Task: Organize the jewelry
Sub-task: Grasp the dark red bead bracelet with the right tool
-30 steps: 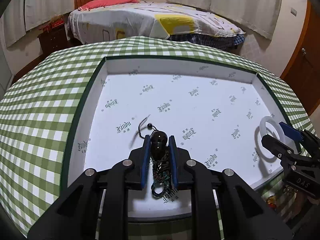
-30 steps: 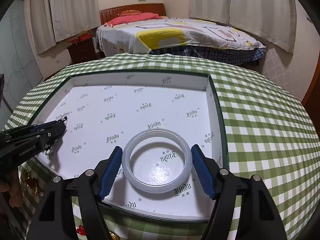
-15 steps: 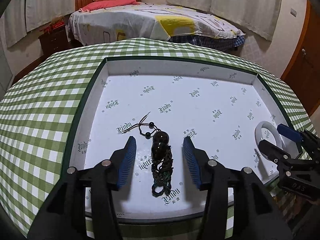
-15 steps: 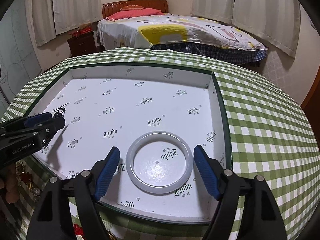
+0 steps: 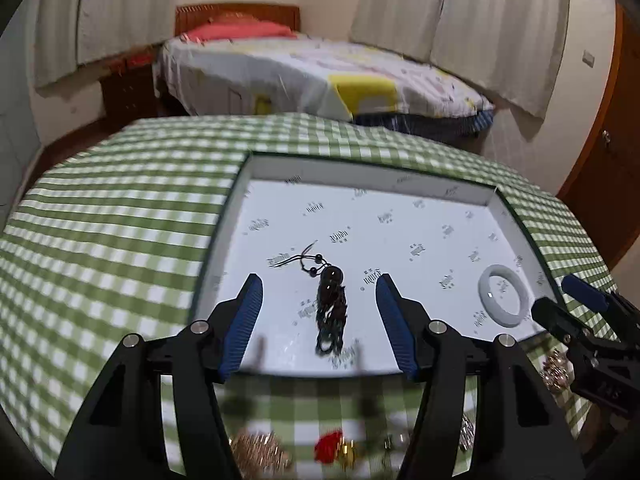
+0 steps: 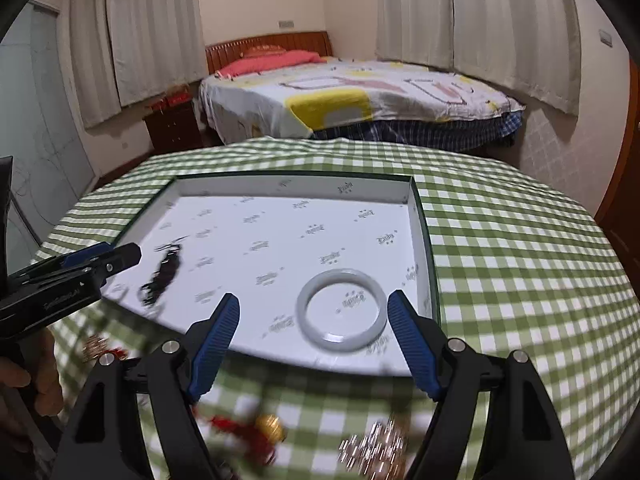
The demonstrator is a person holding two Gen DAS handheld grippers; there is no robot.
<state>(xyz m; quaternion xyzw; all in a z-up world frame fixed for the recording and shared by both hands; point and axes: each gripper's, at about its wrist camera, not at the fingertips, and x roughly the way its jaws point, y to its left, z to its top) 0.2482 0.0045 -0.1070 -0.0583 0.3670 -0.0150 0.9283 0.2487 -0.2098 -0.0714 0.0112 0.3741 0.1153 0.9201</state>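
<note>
On the bench (image 5: pixel 120 208), covered by a green checked cloth, a shallow white tray (image 5: pixel 400 168) is seen. Within the tray, a dark beaded necklace (image 5: pixel 331 308) is laid near the left front, and a white bangle (image 6: pixel 343 315) is laid flat near the right front corner, well apart from it. The left tongs (image 5: pixel 318 322) are spread wide and empty, held above the front rim with the necklace seen between the blue pads (image 5: pixel 245 320). The right tongs (image 6: pixel 314 340) are likewise released, gripping nothing, the bangle seen between them. Blurred gold and red trinkets (image 6: pixel 256 432) are scattered on the cloth before the tray.
</note>
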